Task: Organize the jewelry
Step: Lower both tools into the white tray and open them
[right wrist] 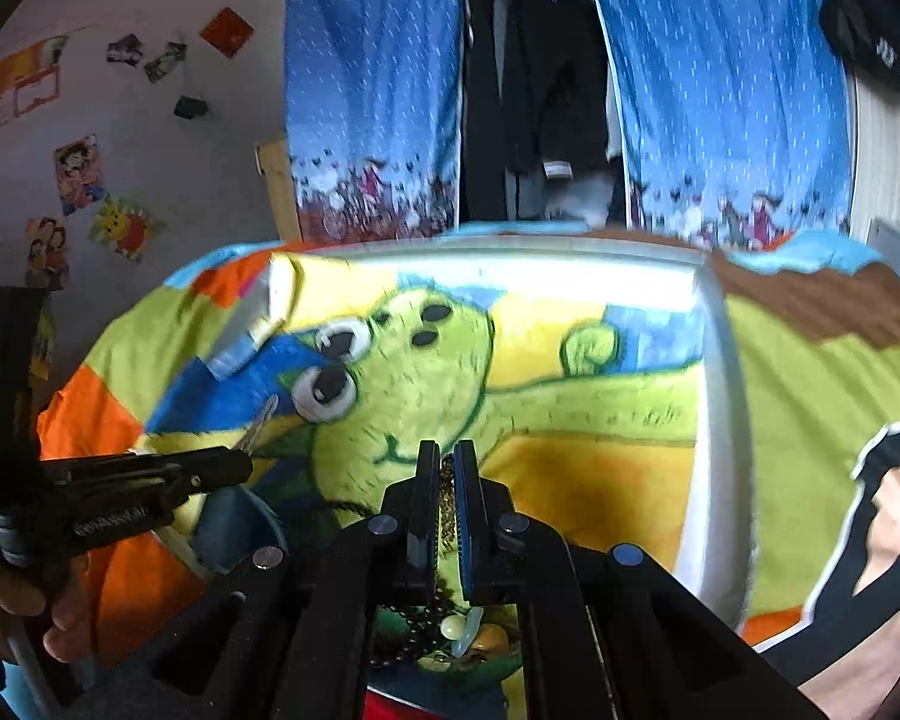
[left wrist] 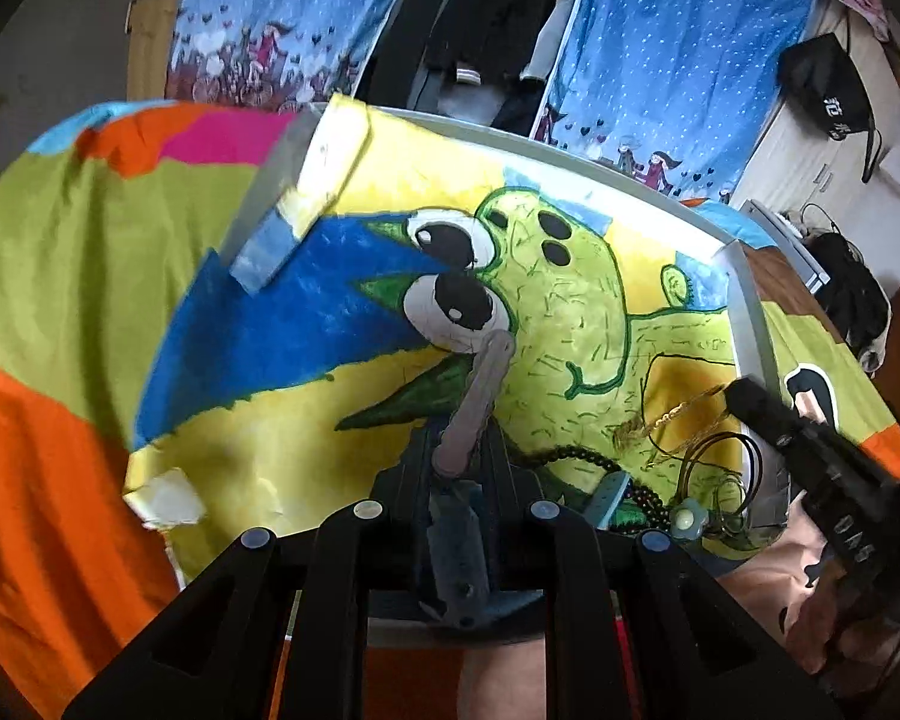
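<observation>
A painted tray (left wrist: 750, 324) with a green cartoon creature lies on a colourful bedspread. My left gripper (left wrist: 459, 468) is shut on a long pale grey clip (left wrist: 480, 396) that sticks out over the tray. My right gripper (right wrist: 447, 456) is shut on a gold chain (right wrist: 447, 504); in the left wrist view the chain (left wrist: 666, 420) hangs from its tip (left wrist: 744, 399). A dark bead string (left wrist: 576, 456), thin looped necklaces (left wrist: 720, 468) and a pale flower pendant (left wrist: 685, 519) lie at the tray's near right corner.
A torn painted flap (left wrist: 306, 180) stands up at the tray's far left corner. Blue curtains (right wrist: 378, 90) and dark hanging clothes (right wrist: 540, 78) are behind the bed. The left gripper (right wrist: 150, 480) shows at the left of the right wrist view.
</observation>
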Motion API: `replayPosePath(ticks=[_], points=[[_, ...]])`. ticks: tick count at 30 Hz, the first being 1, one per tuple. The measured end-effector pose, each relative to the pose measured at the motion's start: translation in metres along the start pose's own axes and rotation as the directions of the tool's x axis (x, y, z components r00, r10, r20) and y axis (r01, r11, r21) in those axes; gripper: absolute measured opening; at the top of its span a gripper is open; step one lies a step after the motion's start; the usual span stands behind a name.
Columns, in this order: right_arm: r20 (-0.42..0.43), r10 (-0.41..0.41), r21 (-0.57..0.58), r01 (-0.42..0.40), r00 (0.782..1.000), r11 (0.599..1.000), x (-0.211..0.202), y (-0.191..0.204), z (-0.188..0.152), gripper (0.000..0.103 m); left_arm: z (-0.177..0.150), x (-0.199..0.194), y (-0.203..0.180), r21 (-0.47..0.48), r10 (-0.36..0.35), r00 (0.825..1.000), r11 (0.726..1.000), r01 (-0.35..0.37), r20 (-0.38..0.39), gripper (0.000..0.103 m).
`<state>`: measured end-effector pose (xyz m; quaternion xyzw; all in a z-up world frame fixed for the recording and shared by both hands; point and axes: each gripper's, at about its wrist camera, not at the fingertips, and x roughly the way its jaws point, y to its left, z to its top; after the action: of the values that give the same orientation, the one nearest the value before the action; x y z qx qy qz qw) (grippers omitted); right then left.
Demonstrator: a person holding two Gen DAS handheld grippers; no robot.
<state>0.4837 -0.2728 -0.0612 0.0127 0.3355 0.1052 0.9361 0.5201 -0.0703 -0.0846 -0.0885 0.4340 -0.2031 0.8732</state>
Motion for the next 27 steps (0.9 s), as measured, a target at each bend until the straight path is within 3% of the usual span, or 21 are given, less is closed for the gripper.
replayPosePath(ticks=[6, 7, 8, 10, 11, 12, 15, 17, 20, 23, 26, 27], points=[[-0.05, -0.001, 0.044, 0.004, 0.999, 0.999, 0.01, -0.01, -0.013, 0.006, 0.006, 0.008, 0.007, -0.039, 0.014, 0.998, 0.999, -0.016, -0.066, 0.013], [-0.053, 0.0, 0.05, 0.003, 0.999, 0.999, 0.009, -0.011, -0.014, 0.008, 0.007, 0.007, 0.008, -0.044, 0.023, 0.997, 0.999, -0.027, -0.071, 0.014], [-0.057, -0.001, 0.055, 0.004, 0.998, 0.998, 0.008, -0.011, -0.015, 0.017, 0.008, 0.006, 0.007, -0.049, 0.028, 0.997, 0.998, -0.032, -0.076, 0.015], [-0.053, 0.007, 0.062, -0.004, 0.999, 0.998, 0.003, -0.013, -0.013, 0.033, 0.007, 0.0, 0.007, -0.065, 0.048, 0.995, 0.996, -0.054, -0.085, 0.03], [-0.047, 0.006, 0.061, -0.003, 0.999, 0.998, -0.001, -0.012, -0.013, 0.039, 0.008, -0.004, 0.006, -0.071, 0.057, 0.995, 0.995, -0.063, -0.08, 0.046], [-0.04, 0.004, 0.056, -0.002, 0.999, 0.998, -0.006, -0.012, -0.012, 0.04, 0.007, -0.013, 0.006, -0.085, 0.057, 0.997, 0.994, -0.062, -0.059, 0.052], [-0.02, -0.004, 0.041, 0.005, 1.0, 0.999, -0.028, -0.009, -0.007, 0.047, 0.006, -0.039, 0.004, -0.106, 0.055, 0.998, 0.993, -0.055, -0.008, 0.054], [0.003, -0.006, 0.044, 0.006, 1.0, 0.999, -0.042, -0.008, -0.004, 0.063, 0.005, -0.06, -0.001, -0.115, 0.058, 0.998, 0.992, -0.053, 0.035, 0.059], [0.048, 0.002, 0.048, -0.005, 0.999, 0.999, -0.074, -0.005, 0.0, 0.073, 0.002, -0.094, -0.013, -0.112, 0.057, 0.993, 0.993, -0.045, 0.106, 0.074], [0.09, 0.007, 0.039, -0.011, 0.996, 0.999, -0.105, 0.001, 0.003, 0.085, -0.005, -0.13, -0.028, -0.079, 0.067, 0.984, 0.995, -0.055, 0.165, 0.077], [0.14, 0.017, 0.039, -0.023, 0.99, 0.999, -0.142, 0.008, 0.004, 0.094, -0.014, -0.164, -0.046, -0.046, 0.063, 0.97, 0.997, -0.054, 0.235, 0.098], [0.157, 0.021, 0.038, -0.028, 0.987, 0.999, -0.154, 0.01, 0.003, 0.095, -0.02, -0.176, -0.05, -0.041, 0.059, 0.963, 0.998, -0.05, 0.263, 0.101]])
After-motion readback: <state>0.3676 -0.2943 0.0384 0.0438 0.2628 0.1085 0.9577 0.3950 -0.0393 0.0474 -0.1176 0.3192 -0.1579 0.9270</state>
